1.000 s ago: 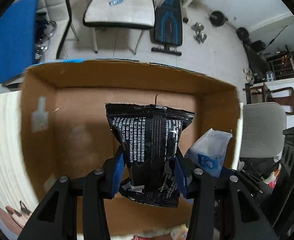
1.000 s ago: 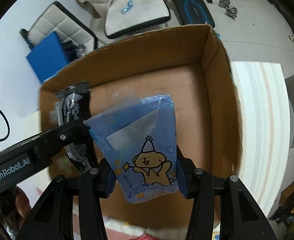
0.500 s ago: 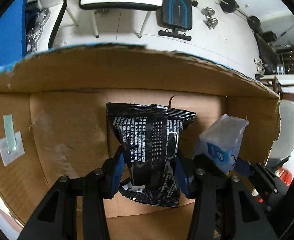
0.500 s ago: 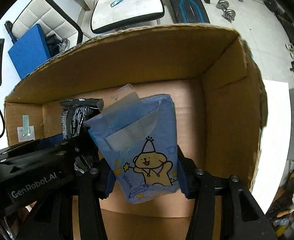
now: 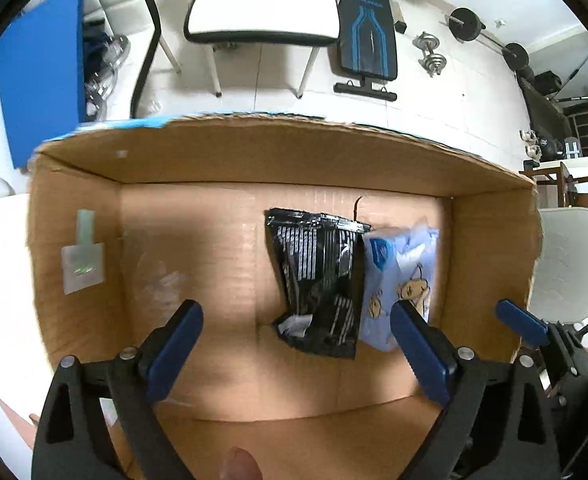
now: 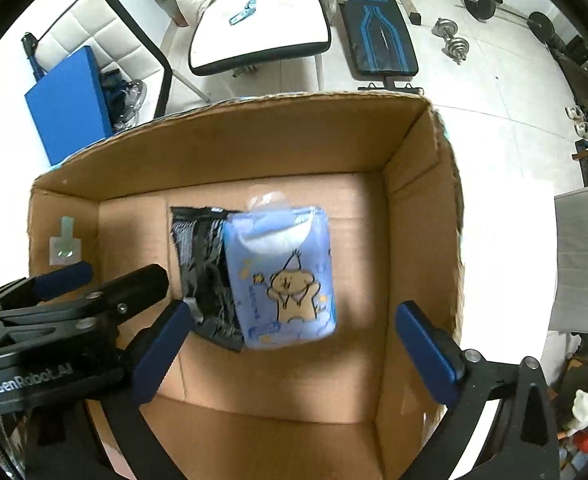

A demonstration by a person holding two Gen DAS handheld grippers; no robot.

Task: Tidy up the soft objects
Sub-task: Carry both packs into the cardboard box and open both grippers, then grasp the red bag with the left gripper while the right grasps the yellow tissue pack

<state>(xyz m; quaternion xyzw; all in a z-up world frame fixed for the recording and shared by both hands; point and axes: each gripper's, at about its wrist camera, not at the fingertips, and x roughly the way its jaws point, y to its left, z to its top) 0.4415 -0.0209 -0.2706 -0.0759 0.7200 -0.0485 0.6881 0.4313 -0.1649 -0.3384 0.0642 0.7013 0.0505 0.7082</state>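
Cardboard box (image 5: 253,152) holds black pouch (image 5: 318,280) touching blue tissue pack (image 6: 281,276). Left gripper (image 5: 298,344), right gripper (image 6: 289,344): both spread wide above, gripping nothing.

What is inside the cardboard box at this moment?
Inside the cardboard box: a black packet and a blue tissue pack, which overlaps the packet's right edge. Anything beneath them is hidden.

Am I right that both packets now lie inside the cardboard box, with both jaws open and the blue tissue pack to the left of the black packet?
Not quite: the blue tissue pack lies to the right of the black packet, overlapping its edge, as the right wrist view shows. The rest holds: both are inside the cardboard box, and the left gripper and right gripper are open.
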